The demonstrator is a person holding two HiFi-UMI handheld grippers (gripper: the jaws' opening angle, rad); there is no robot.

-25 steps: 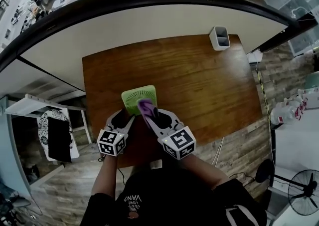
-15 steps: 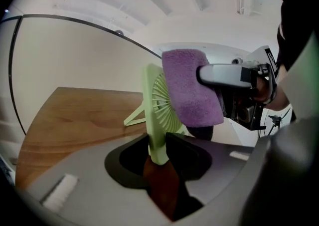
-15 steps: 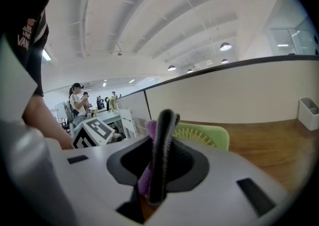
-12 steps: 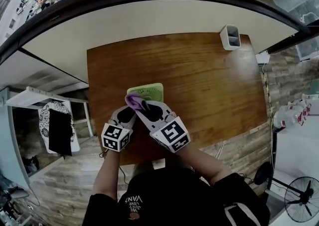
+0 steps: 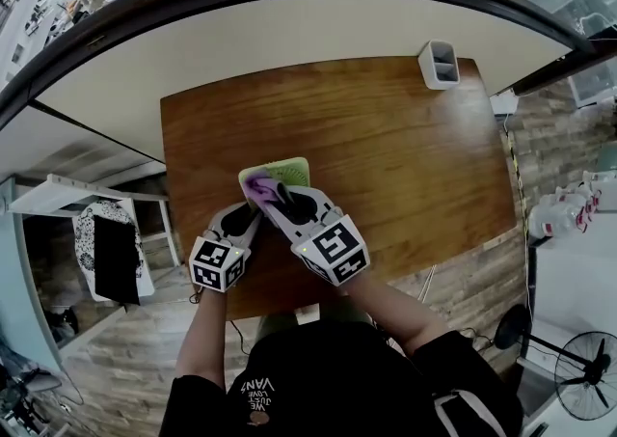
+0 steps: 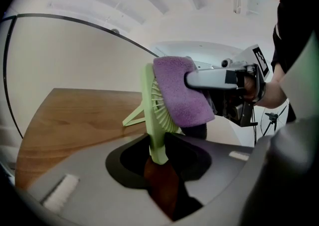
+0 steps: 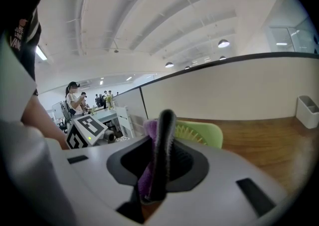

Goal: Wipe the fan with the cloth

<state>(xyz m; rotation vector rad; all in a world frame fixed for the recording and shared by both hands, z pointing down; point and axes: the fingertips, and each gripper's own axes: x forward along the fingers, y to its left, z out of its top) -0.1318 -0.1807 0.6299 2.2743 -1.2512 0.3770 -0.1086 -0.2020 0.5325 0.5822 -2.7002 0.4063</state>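
A small pale-green fan (image 5: 289,173) stands upright on its stand on the wooden table (image 5: 386,155). Its lower rim (image 6: 155,120) sits between the jaws of my left gripper (image 6: 158,156), which are closing and pinch it. My right gripper (image 5: 273,196) is shut on a purple cloth (image 5: 256,186) and holds it against the fan's grille. The left gripper view shows the cloth (image 6: 182,90) draped over the grille's upper part. In the right gripper view the cloth (image 7: 149,130) is clamped between the dark pads, with the fan (image 7: 202,132) just behind.
A white two-slot holder (image 5: 440,64) stands at the table's far right corner, also in the right gripper view as the holder (image 7: 306,110). The table's near edge is right under my hands. A curved partition runs behind the table. A floor fan (image 5: 588,387) stands on the floor, lower right.
My right gripper has carried the cloth leftward across the fan's face to its left side. The left gripper has stayed at the fan's near edge.
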